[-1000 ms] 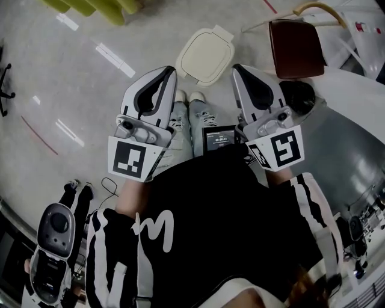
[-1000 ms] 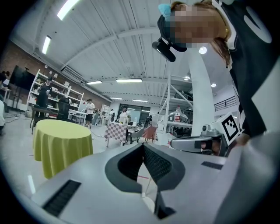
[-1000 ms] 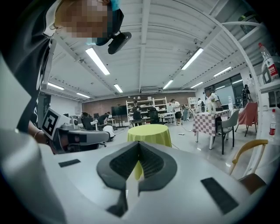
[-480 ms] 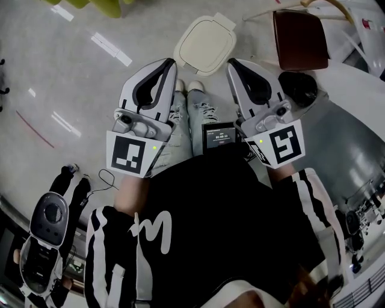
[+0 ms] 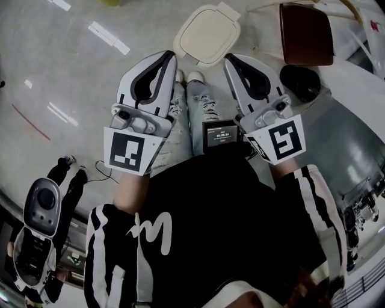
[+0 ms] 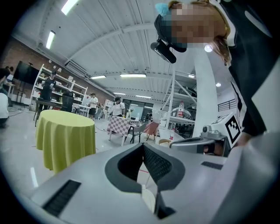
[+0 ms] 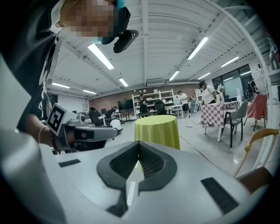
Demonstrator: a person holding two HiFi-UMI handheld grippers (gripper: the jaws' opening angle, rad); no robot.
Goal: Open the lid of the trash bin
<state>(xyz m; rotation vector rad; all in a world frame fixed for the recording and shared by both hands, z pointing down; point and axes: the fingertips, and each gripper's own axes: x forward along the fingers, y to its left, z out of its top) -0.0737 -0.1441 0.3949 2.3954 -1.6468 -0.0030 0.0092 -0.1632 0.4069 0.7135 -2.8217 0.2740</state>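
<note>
Looks light, stiff and slick, the cream trash bin lid (image 5: 207, 35), likeliest lifted by its protruding tab (image 5: 228, 8), with left gripper (image 5: 171, 55) and right gripper (image 5: 228, 58) both pinched together, empty.

A round table (image 7: 156, 130) draped in yellow-green cloth stood on the glossy grey floor (image 5: 54, 66). Behind it rose white shelving (image 7: 151, 103), and to its right stood a checkered table (image 7: 214, 114). Above it, strip lights (image 7: 100, 56) crossed the ceiling.

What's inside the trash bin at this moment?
The trash bin shows only its closed cream lid from above. The lid covers the inside, so any contents cannot be seen.
</note>
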